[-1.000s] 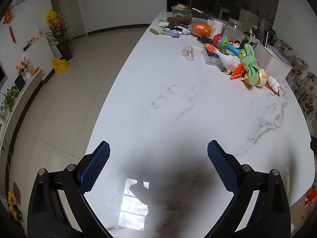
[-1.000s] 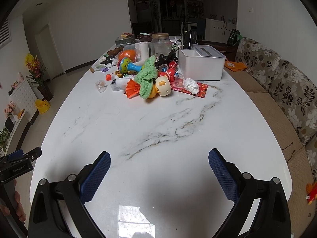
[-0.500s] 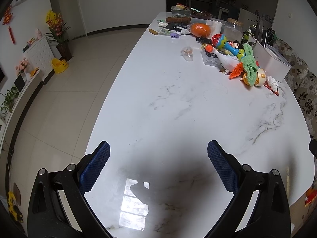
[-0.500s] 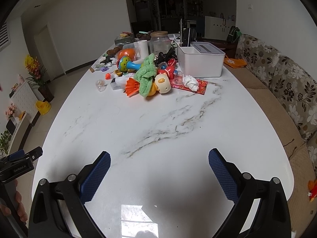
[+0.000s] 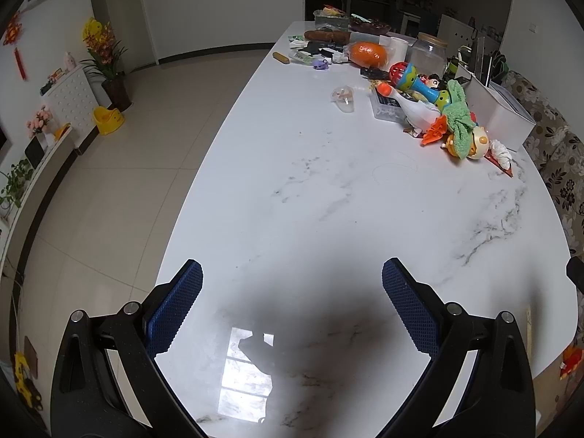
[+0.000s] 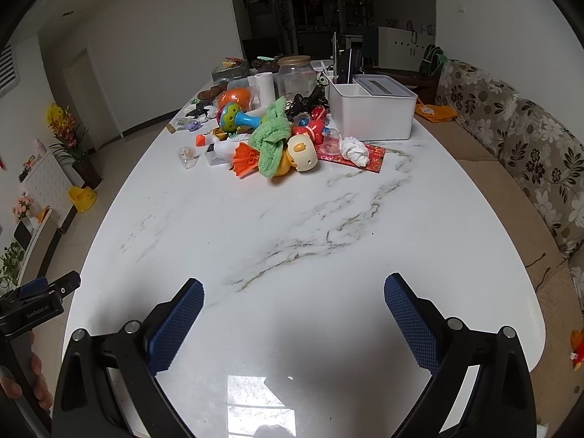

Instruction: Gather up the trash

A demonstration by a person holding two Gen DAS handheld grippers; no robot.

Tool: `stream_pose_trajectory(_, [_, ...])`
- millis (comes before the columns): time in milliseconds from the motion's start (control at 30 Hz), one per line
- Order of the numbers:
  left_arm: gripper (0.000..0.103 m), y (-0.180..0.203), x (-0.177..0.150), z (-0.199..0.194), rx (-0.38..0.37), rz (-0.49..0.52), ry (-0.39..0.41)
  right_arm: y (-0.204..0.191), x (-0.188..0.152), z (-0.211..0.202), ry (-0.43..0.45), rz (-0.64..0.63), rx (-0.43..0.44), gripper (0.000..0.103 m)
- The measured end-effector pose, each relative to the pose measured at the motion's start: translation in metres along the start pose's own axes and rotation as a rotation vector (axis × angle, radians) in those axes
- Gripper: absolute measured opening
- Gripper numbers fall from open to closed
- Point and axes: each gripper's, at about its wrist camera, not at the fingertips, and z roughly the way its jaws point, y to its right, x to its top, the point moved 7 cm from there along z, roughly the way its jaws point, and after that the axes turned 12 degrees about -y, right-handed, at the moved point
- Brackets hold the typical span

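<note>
Both the left gripper (image 5: 292,292) and right gripper (image 6: 294,303) hover with jaws spread wide and empty over the near end of the white marble table (image 6: 292,226). A crumpled white tissue (image 6: 353,150) lies on a red packet (image 6: 368,153) toward the far right edge, touching the white plastic bin (image 6: 372,115)

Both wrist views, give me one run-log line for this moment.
left tongs: open, empty | right tongs: open, empty | crumpled tissue: on red packet, untouched | table: near end bare
</note>
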Motion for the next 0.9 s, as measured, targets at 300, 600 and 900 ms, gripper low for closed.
stream_pose_trajectory(300, [0.096,-0.0015,0.0005,-0.0009,-0.007,-0.004,-0.005,-0.0002,0.0012,-0.0009,0.000,-0.002,0.001,0.098])
stream_pose_trajectory(600, [0.096,0.0000,0.0009,-0.0047,-0.011,-0.003,-0.004,-0.0005,0.0047,-0.0031,0.003,0.002,0.012,0.098])
stream_pose_trajectory(900, [0.096,0.0039,0.0038,-0.0036,-0.010,0.003,-0.004,-0.0001,0.0052,-0.0033,-0.002,-0.001,0.013,0.098])
